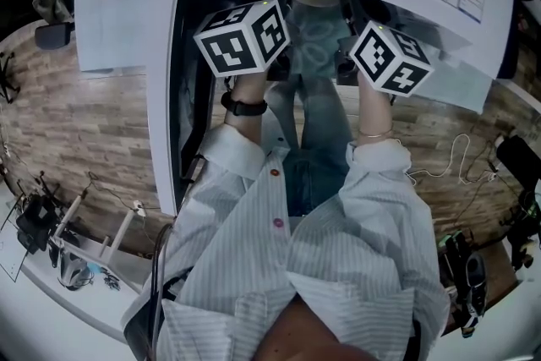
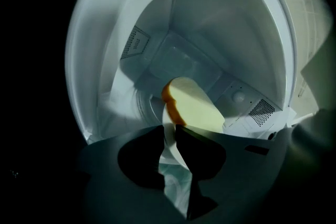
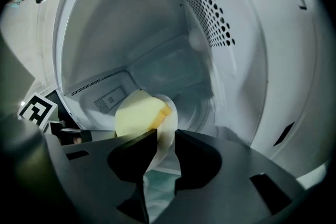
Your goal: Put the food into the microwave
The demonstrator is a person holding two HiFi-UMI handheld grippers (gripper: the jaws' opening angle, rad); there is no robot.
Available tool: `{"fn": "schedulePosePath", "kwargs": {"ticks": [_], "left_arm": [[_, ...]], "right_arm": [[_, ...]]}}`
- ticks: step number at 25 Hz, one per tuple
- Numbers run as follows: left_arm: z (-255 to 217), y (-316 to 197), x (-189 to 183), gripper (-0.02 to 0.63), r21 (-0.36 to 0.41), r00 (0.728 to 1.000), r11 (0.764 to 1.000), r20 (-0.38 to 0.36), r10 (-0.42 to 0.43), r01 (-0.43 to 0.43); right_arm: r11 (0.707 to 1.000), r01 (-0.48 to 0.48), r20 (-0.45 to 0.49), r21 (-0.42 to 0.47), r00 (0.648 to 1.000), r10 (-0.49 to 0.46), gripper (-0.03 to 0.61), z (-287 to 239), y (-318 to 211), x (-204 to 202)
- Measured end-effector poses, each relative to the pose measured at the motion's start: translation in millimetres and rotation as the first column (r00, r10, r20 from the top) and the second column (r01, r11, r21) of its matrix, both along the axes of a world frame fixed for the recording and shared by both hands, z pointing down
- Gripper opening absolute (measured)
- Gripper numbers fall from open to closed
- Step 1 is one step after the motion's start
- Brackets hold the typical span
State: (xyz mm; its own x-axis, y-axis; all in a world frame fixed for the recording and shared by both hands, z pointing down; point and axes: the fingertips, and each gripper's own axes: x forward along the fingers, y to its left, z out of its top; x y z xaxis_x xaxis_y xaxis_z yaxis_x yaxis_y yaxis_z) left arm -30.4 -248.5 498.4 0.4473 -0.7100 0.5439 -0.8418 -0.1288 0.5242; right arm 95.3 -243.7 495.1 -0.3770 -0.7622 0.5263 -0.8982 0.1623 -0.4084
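Left gripper view: bread slice [image 2: 191,105] on its plate [image 2: 171,152], already inside the open microwave [image 2: 210,23]. Left gripper [image 2: 170,127] and right gripper [image 3: 166,131] have their fingers clamped on the plate's near rim. Probably left: set down, release, shut the door.

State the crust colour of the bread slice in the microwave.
Orange-brown crust on the pale yellow bread slice; clearest in the left gripper view.
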Motion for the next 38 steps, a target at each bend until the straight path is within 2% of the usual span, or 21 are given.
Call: {"fn": "schedulePosePath", "kwargs": {"ticks": [21, 27, 29, 38], "left_arm": [[-1.0, -28.6, 0.3, 0.064, 0.052, 1.000, 0.998, 0.010, 0.021, -0.021], [-2.6, -24.5, -1.4, 0.069, 0.062, 0.999, 0.998, 0.030, 0.012, -0.014], [-3.0, -24.7, -4.0, 0.069, 0.071, 0.999, 0.997, 0.041, 0.002, -0.005], [-7.7, -22.8, -7.1, 0.069, 0.087, 1.000, 0.996, 0.026, 0.000, -0.003]], "right_arm": [[0.999, -0.041, -0.020, 0.027, 0.999, 0.042, 0.114, 2.6, -22.0, 0.0], [0.998, -0.054, -0.018, 0.029, 0.998, 0.055, 0.121, 0.7, -18.4, 2.2], [0.998, -0.057, -0.010, 0.032, 0.998, 0.057, 0.143, 0.3, -18.8, 1.7], [0.995, -0.077, -0.019, 0.063, 0.997, 0.078, 0.150, -5.5, -17.8, 1.0]]}}
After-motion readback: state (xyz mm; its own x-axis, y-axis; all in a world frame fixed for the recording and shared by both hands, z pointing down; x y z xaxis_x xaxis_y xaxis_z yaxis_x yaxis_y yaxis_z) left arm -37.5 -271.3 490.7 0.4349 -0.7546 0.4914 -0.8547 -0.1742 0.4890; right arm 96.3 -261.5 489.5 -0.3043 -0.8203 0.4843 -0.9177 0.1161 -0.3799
